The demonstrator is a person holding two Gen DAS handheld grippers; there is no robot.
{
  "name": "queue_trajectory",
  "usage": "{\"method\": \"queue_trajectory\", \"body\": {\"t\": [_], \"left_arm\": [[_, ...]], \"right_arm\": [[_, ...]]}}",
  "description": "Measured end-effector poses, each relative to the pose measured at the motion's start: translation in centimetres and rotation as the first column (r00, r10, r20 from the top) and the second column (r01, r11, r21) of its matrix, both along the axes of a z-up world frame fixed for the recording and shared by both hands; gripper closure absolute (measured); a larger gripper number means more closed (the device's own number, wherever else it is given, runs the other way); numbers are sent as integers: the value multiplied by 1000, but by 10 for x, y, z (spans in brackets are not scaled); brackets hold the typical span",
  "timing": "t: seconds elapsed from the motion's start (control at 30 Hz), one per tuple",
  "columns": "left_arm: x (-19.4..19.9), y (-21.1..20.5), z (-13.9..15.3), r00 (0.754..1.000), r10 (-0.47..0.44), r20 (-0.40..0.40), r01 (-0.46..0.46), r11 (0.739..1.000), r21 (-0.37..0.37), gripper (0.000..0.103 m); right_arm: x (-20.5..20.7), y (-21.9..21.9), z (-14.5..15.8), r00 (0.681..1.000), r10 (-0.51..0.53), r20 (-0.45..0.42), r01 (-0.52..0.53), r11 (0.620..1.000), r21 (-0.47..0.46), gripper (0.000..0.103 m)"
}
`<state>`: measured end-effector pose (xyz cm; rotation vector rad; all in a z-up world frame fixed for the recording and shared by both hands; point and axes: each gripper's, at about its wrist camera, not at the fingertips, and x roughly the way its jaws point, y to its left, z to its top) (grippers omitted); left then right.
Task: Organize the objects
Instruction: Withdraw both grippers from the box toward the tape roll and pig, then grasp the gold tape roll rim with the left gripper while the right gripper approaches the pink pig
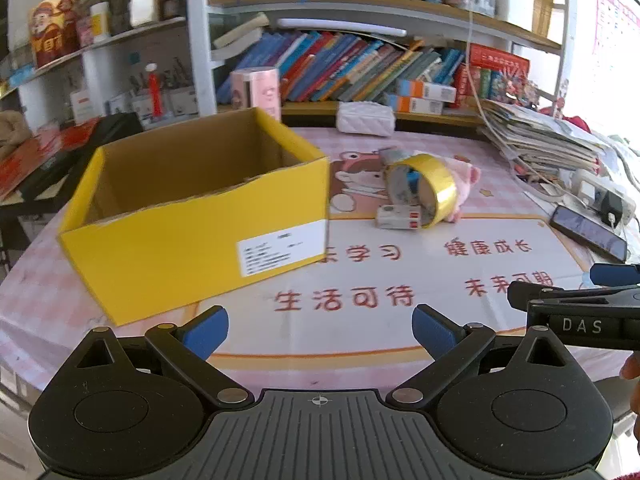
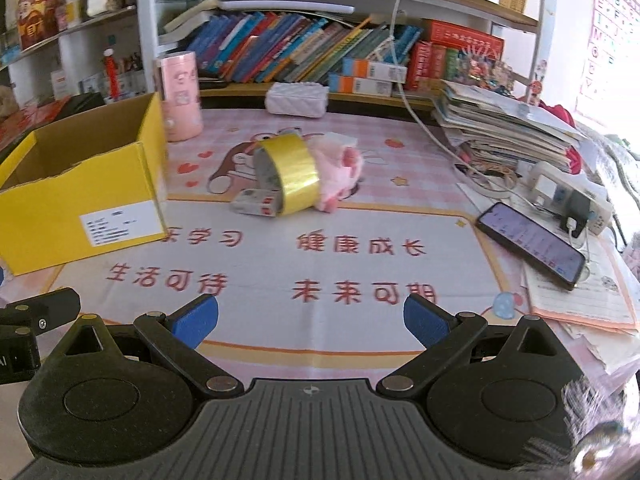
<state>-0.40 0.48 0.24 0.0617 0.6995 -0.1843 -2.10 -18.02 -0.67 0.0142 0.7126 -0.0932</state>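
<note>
An open yellow cardboard box [image 1: 200,216] [image 2: 80,196] stands on the left of the table; its inside looks empty from here. Right of it lies a small pile: a roll of gold tape [image 1: 430,184] [image 2: 294,174] on edge, a small white and red box [image 1: 400,217] [image 2: 254,205] in front of it, and a pink plush toy [image 1: 466,180] [image 2: 340,172] behind. My left gripper [image 1: 320,330] is open above the near table, short of the box. My right gripper [image 2: 311,322] is open too, well short of the pile. Neither holds anything.
A phone [image 2: 532,246] on a charging cable lies at the right, beside a power strip [image 2: 568,198] and a stack of papers [image 2: 504,128]. A pink cylinder [image 2: 180,96] and a white quilted pouch [image 2: 296,98] stand at the back, before bookshelves [image 2: 320,52].
</note>
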Motion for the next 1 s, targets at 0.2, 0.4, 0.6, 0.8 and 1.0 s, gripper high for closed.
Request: {"method": "queue_trajectory", "body": {"t": [0.2,0.4,0.6,0.8,1.0], "left_arm": [[13,-17,1,1000,-13,-2,13,1000,0,3],[29,-33,0,1000,-7,-9,7,1000,-7,3],[46,-46,0,1000,8,-12,-8,1000,-21,3],[63,-64,0,1000,14,-12,-14,1000,-4,3],[81,-86,-2,1000,-6,-9,6,1000,22,7]], "right_arm": [[13,-21,0,1000,-30,-10,30,999,13,3],[30,-35,0,1000,-11,-11,11,1000,7,3],[51,-51,2,1000,5,-10,-5,1000,9,3],[75,-65,3,999,32,-6,-32,999,18,4],[101,-78,3,997,74,1,-74,997,23,6]]}}
